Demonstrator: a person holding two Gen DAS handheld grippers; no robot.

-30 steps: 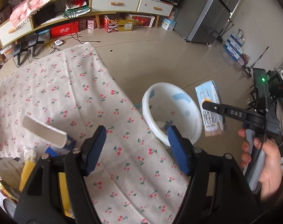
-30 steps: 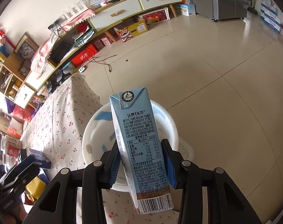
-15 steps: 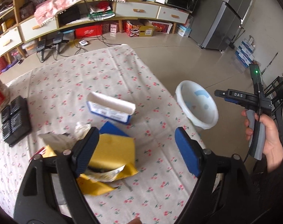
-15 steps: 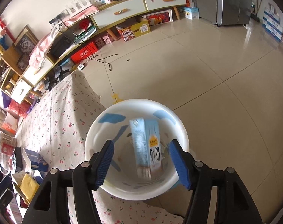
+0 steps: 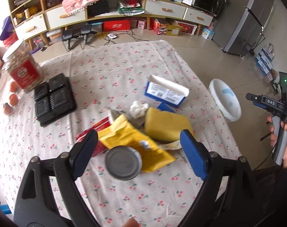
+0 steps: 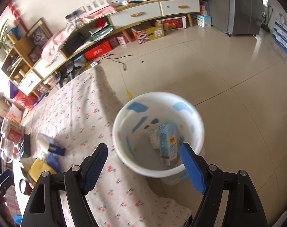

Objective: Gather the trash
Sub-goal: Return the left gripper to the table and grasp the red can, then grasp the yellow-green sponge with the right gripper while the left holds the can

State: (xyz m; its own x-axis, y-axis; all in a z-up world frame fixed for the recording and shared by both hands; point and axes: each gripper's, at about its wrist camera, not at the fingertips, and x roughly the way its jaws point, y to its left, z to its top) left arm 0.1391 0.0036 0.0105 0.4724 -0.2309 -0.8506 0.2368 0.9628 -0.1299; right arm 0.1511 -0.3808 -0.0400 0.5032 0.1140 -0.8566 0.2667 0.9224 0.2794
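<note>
Inside the white bin (image 6: pixel 158 132) beside the table, milk carton (image 6: pixel 167 141) lies on the bottom, below and apart from right gripper (image 6: pixel 143 168), jaws opening, empty. Left gripper (image 5: pixel 137 155), jaws opening, hovers over can (image 5: pixel 123 162) and yellow bag (image 5: pixel 135 141), gripping nothing.

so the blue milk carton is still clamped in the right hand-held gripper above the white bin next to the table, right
Not quite. The blue milk carton is not in the right hand-held gripper; it lies inside the white bin next to the table. The right wrist view shows that gripper's jaws opening with nothing between them, above the bin.
</note>
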